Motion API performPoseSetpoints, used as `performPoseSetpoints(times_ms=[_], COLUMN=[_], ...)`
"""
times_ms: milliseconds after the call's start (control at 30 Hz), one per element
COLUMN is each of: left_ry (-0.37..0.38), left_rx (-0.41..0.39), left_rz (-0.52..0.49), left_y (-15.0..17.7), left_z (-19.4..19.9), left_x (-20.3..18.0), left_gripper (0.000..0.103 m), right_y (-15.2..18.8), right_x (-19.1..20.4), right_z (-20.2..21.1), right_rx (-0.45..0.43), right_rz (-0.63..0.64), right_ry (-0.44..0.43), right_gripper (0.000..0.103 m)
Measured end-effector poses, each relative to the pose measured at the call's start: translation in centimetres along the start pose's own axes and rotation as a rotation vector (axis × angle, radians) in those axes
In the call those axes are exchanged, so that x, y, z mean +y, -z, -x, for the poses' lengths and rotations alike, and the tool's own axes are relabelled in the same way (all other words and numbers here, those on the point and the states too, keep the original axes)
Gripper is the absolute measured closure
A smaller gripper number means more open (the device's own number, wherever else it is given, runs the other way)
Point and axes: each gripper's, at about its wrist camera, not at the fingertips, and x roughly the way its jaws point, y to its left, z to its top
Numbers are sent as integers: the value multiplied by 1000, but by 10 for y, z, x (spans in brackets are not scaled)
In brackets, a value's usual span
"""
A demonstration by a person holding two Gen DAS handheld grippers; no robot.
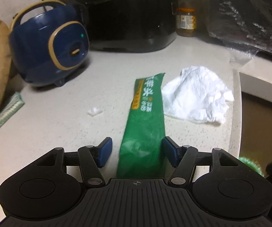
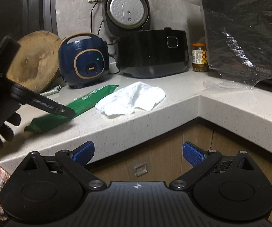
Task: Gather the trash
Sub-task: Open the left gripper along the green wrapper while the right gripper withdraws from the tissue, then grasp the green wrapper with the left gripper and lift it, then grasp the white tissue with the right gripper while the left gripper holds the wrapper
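Left hand-held gripper (image 1: 136, 152) spread astride green wrapper (image 1: 145, 113).

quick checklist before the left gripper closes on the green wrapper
1. left gripper jaws open wide: ok
2. green wrapper lies between the pads: ok
3. wrapper centred in the gap: not ok, it sits against one pad and clear of the other
4. crumpled white tissue clear of the jaws: ok
5. right gripper open and empty, below the counter edge: ok
6. trash bin in sight: cannot tell
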Motion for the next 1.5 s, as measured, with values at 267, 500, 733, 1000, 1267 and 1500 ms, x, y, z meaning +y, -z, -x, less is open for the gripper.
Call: performPoseSetpoints(times_ms=[267, 500, 733, 1000, 1267, 1500], left_ry=[105, 172, 272, 364, 351, 339], left_rx=[32, -86, -235, -323, -308, -288], left_rz=[72, 254, 507, 773, 746, 729], left_y=[-3, 12, 33, 53, 52, 55], left_z=[-2, 25, 38, 51, 52, 49], left_x=[7, 37, 85, 125, 120, 117], left_gripper=[50, 83, 84, 84, 84, 84], right_y=[8, -4, -46, -101, -103, -90], right_x=[4, 12, 24, 26, 37, 53], right_z=[-6, -8, -18, -79, -136, -110], right_rx=[45, 26, -23, 56, 221, 275], right_rz=[17, 63, 142, 93, 113, 147], right_ry=[8, 37, 52, 33, 43, -149], right_gripper=[3, 3, 3, 3, 12, 84])
